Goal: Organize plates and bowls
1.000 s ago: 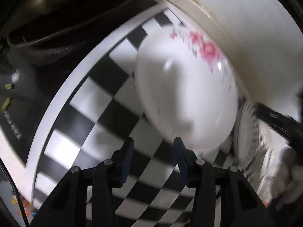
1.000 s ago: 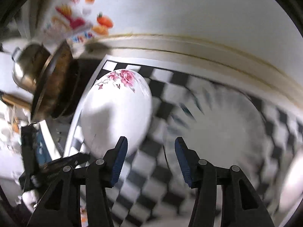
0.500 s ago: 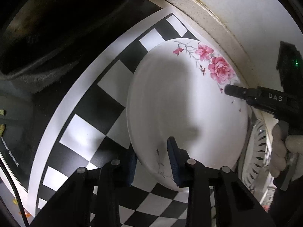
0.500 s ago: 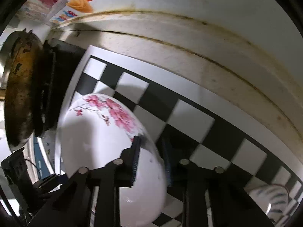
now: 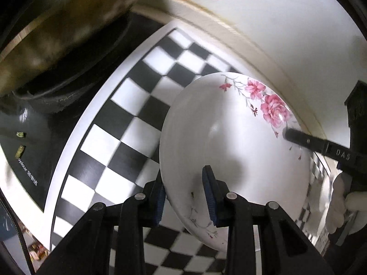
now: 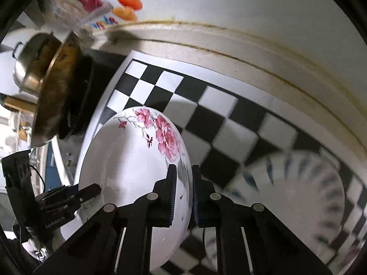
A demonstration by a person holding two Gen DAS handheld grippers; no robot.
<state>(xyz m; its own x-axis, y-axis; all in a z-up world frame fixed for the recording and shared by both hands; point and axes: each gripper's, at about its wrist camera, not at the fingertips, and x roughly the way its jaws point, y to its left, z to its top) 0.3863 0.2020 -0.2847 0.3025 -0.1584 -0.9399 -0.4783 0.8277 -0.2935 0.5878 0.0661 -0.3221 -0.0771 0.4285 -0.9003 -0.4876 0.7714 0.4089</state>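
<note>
A white plate with pink flowers (image 5: 229, 137) hangs tilted over the black-and-white checkered mat (image 5: 114, 137), gripped on two sides. My left gripper (image 5: 184, 183) is shut on its near rim, one pad under and one pad on top. In the right wrist view the same plate (image 6: 128, 160) stands almost edge-on, and my right gripper (image 6: 183, 169) is shut on the rim just below the flowers. The right gripper's finger (image 5: 298, 137) shows on the plate's far side, held by a white-gloved hand (image 5: 339, 197). The left gripper (image 6: 89, 190) shows at the lower left.
A ribbed white plate with blue stripes (image 6: 298, 183) lies blurred on the mat (image 6: 206, 114) to the right. A dark wok (image 5: 57, 23) sits on a black stove left of the mat, with a steel pot (image 6: 29, 68) behind it. A white wall with fruit stickers borders the counter.
Both grippers went from open to shut on the floral plate's rim. The plate has since come up off the mat and tilted, and the left view has pulled back.
</note>
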